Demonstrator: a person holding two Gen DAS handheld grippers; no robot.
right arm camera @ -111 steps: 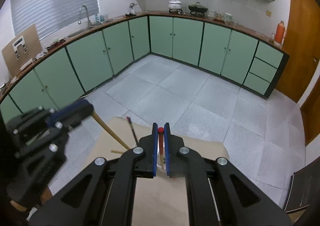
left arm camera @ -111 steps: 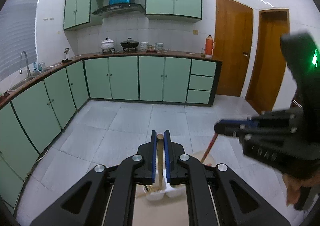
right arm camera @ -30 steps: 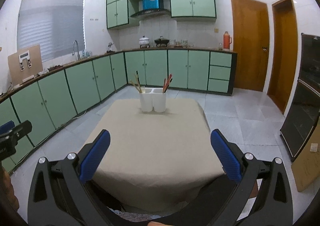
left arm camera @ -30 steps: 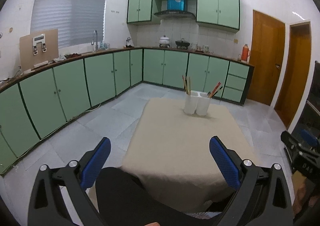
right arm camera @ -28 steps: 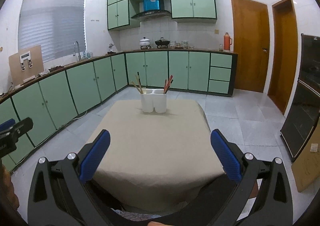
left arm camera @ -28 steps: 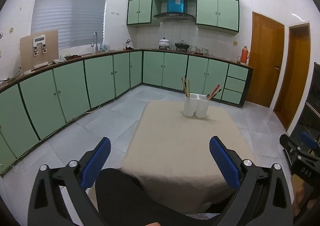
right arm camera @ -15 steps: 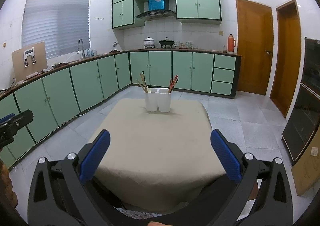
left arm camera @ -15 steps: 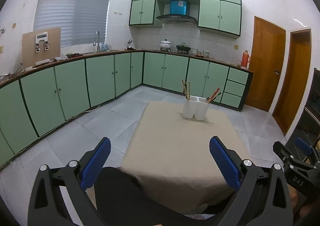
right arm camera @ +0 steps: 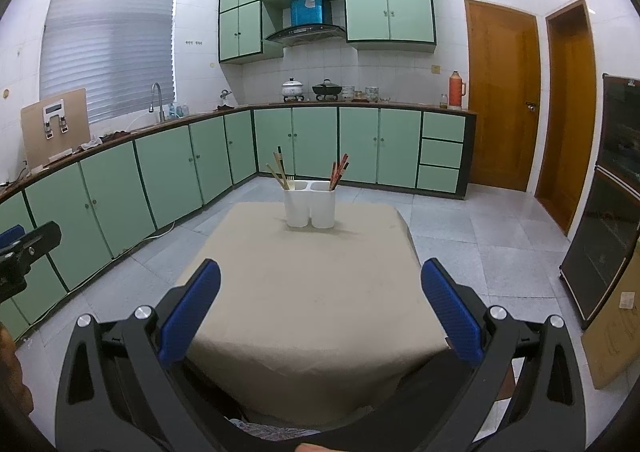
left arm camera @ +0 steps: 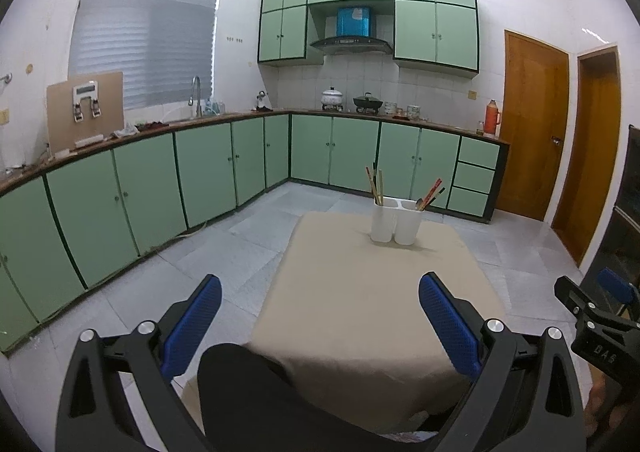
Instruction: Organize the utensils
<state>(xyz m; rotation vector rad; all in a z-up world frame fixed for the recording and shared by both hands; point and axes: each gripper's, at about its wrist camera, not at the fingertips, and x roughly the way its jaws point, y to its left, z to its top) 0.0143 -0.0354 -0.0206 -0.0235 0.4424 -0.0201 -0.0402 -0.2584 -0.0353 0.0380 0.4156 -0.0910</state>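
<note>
Left gripper [left arm camera: 320,316] is spread wide with nothing between its blue pads [left arm camera: 192,322], hanging over the near edge of the beige-clothed table [left arm camera: 360,292]. At the far end stands a white two-compartment utensil holder [left arm camera: 396,222]: wooden chopsticks [left arm camera: 376,182] in the left cup, red chopsticks [left arm camera: 432,190] (plus what looks like a spoon) in the right. The right gripper [left arm camera: 600,328] pokes in at the right edge, too cropped to read.
</note>
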